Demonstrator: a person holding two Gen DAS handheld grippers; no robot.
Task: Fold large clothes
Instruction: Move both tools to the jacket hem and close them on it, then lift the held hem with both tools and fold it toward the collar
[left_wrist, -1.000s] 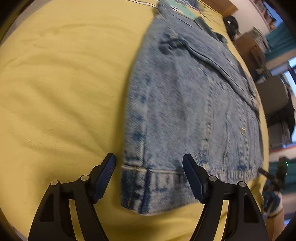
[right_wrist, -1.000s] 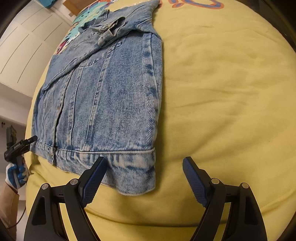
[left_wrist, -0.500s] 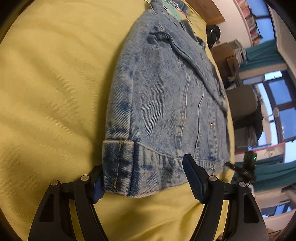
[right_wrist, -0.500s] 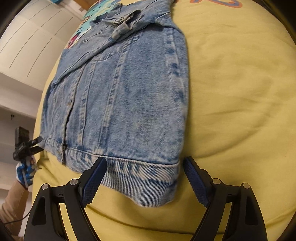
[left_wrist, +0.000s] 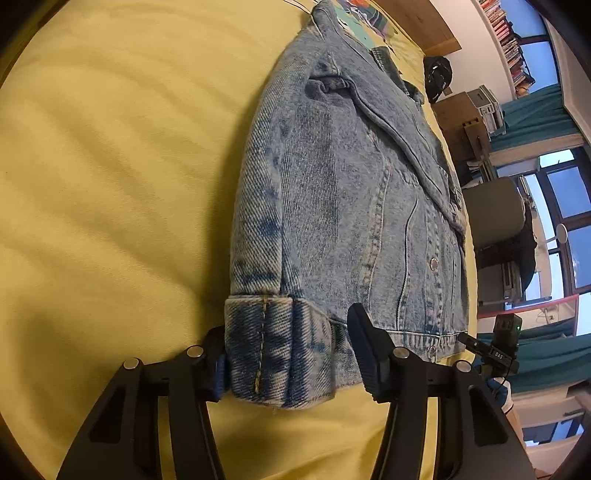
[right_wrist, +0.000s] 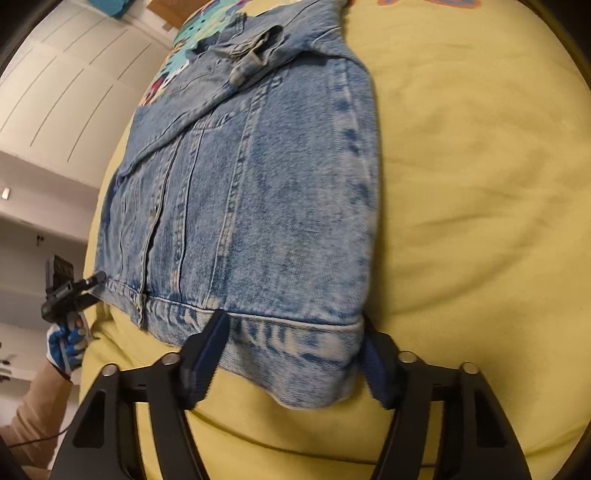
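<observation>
A light blue denim jacket (left_wrist: 343, 206) lies flat on the yellow bedsheet (left_wrist: 110, 166), sides folded in, collar at the far end. My left gripper (left_wrist: 291, 354) is open, with the jacket's near left hem corner between its jaws. In the right wrist view the jacket (right_wrist: 258, 192) lies the same way. My right gripper (right_wrist: 295, 350) is open, with the near right hem corner between its jaws. Each gripper shows small in the other's view, at the opposite hem corner (left_wrist: 495, 350) (right_wrist: 66, 291).
A colourful printed cloth (right_wrist: 184, 48) lies beyond the collar. A grey chair (left_wrist: 498, 214), boxes and a window stand beside the bed in the left wrist view. White cupboard doors (right_wrist: 62, 96) show beyond the bed in the right wrist view.
Both grippers have moved forward and lower, until the hem corners came between their open jaws. The jacket has not moved.
</observation>
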